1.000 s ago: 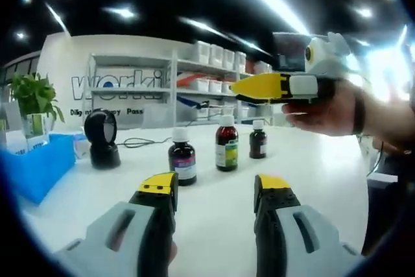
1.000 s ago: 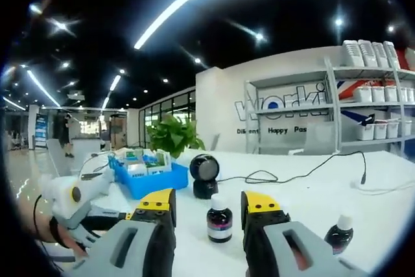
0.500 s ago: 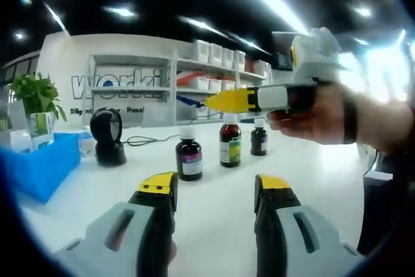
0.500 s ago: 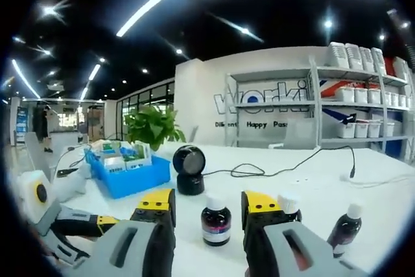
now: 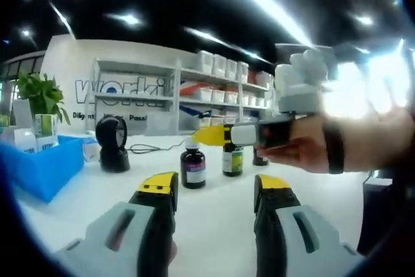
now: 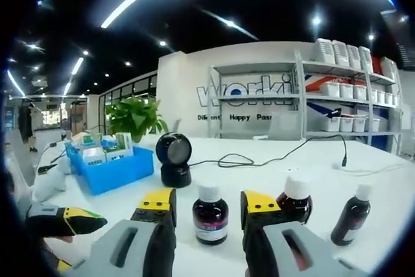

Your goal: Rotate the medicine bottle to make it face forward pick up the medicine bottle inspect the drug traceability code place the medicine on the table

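Looks like the very first step: the right tool (image 6: 207,204), jaws apart and empty, is lined up on the dark glass white-capped medicine bottle (image 6: 209,214) standing on the white surface (image 6: 259,160). Next up: close in and turn it label-forward. The left tool (image 5: 216,189) is open and empty too.

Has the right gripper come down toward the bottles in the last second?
Yes. In the left gripper view the right gripper has dropped from shelf height to the nearest bottle's cap and moved leftward.
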`<state>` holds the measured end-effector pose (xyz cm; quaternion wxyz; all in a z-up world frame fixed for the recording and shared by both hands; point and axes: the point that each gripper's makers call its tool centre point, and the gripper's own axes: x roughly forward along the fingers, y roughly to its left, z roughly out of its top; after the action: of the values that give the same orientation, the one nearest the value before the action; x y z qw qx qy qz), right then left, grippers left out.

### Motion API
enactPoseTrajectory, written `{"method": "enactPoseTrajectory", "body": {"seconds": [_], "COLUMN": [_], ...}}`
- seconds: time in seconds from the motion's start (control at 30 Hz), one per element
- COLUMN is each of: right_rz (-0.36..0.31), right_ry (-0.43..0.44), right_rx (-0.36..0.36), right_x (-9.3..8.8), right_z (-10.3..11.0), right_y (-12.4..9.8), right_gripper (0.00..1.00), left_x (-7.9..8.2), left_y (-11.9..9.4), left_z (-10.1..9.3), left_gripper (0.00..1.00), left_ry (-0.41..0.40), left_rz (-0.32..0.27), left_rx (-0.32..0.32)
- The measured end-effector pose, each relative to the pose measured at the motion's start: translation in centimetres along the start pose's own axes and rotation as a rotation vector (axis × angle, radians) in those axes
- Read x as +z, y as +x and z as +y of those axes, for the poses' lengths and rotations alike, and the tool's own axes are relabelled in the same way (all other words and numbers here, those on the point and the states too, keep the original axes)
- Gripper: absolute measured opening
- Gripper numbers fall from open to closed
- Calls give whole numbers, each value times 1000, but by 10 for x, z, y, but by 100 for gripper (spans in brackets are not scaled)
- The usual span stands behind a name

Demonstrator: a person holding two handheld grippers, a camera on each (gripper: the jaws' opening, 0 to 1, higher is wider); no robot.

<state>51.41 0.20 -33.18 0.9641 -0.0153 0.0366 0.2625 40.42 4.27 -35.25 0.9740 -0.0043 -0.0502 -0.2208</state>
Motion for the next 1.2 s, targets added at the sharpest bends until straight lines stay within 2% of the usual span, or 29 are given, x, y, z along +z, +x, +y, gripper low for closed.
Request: {"method": "enactPoseTrajectory", "body": {"seconds": [0.2, 0.3, 0.43, 0.57, 0.8, 0.97, 1.2], "right_rz": [13, 28, 54, 67, 68, 59, 50], "right_ry": [9, -3, 3, 21, -18, -37, -32], "right_rx": [-43, -63, -77, -97, -119, -144, -118], "right_x": [-9, -18, -31, -40, -44, -44, -49], "right_z": [-3, -2, -3, -4, 0, -3, -1], "right_y": [12, 20, 27, 31, 41, 38, 34], "right_gripper": [35, 35, 35, 35, 34, 28, 27], "left_x": [4, 4, 0, 4, 5, 5, 4], "left_y": [-4, -4, -2, -4, -4, -4, -3], "left_z": [15, 16, 8, 14, 12, 11, 12], "left_gripper": [38, 37, 37, 37, 37, 37, 37], "left_ry": [-41, -50, -11, -48, -52, -49, -47], "left_rz": [-21, -25, 0, -22, -30, -26, -22], "left_rx": [58, 62, 39, 42, 42, 39, 41]}}
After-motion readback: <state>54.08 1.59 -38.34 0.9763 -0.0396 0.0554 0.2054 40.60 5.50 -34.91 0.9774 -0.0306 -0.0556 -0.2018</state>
